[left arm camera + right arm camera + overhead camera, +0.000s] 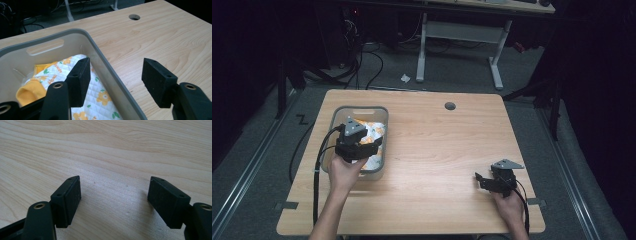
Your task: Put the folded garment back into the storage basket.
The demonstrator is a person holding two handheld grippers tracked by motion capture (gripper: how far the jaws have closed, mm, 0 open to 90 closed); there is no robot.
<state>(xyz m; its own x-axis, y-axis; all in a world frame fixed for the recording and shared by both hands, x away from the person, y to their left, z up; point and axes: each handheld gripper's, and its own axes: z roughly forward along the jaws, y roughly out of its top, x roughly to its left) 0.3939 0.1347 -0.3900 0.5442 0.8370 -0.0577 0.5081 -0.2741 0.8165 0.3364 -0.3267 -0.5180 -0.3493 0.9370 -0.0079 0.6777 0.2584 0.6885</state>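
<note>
A grey plastic bin (337,111) (100,51) stands at the table's left side. Inside lies a white quilted cloth with orange flowers and yellow trim (374,131) (100,96). My left gripper (364,145) (116,80) hovers open over the bin's right wall, one jaw above the cloth and the other above the table outside the bin. Nothing is between its jaws. My right gripper (480,179) (115,200) rests low over bare wood at the table's front right, open and holding nothing.
The wooden table (442,150) has a round cable hole (450,106) (134,17) near its far edge. Beyond it stand a white desk frame (459,40) and cables on the dark floor.
</note>
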